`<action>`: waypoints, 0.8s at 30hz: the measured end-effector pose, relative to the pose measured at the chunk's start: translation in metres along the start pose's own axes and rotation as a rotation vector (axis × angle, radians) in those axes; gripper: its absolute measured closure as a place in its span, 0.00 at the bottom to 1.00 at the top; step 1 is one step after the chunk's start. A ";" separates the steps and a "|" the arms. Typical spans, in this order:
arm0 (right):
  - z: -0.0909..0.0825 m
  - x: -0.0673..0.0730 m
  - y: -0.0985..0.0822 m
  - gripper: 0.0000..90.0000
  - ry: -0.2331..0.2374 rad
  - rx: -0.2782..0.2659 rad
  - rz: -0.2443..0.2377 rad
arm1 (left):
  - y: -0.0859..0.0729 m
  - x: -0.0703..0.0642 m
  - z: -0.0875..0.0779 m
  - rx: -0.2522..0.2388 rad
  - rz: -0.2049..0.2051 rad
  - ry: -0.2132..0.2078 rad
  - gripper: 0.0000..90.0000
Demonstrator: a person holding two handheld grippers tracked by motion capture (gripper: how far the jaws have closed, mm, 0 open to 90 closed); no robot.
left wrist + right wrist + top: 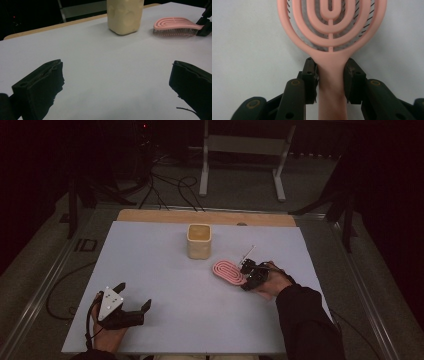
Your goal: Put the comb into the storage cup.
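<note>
A pink plastic hairbrush with looped ribs [331, 27] lies bristles down on the white surface [165, 285], right of a cream square cup [199, 241]. The right tongs [331, 75] clamp its handle. The left tongs [134, 296], nearer the person, gape wide, empty.

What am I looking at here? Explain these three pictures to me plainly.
A person at a table holds a two-jawed tool in each hand. One picture looks down from above; the other two come from cameras riding on each tool. On the white surface stand a cream container and a pink hairbrush. The right hand-held gripper has its jaws closed on the hairbrush's handle. The left hand-held gripper rests near the table's front edge, jaws wide apart, holding nothing.
</note>
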State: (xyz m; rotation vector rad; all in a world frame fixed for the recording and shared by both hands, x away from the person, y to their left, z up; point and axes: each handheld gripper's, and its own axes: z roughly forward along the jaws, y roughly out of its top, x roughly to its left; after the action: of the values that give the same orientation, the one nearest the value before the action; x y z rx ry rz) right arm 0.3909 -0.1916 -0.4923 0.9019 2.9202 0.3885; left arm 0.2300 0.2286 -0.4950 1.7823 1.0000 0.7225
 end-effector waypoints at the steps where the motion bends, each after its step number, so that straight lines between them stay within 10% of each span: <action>1: 0.000 0.000 0.000 0.74 0.000 0.000 0.000 | 0.000 0.000 0.000 0.000 0.000 0.000 0.00; 24: -0.001 0.011 0.002 0.77 -0.039 0.032 -0.003 | 0.000 0.000 0.001 0.007 0.004 0.002 0.00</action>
State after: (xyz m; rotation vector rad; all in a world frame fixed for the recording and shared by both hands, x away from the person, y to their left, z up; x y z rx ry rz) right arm 0.3827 -0.1840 -0.4908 0.8983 2.8997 0.3208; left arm 0.2304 0.2281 -0.4956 1.7907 1.0015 0.7236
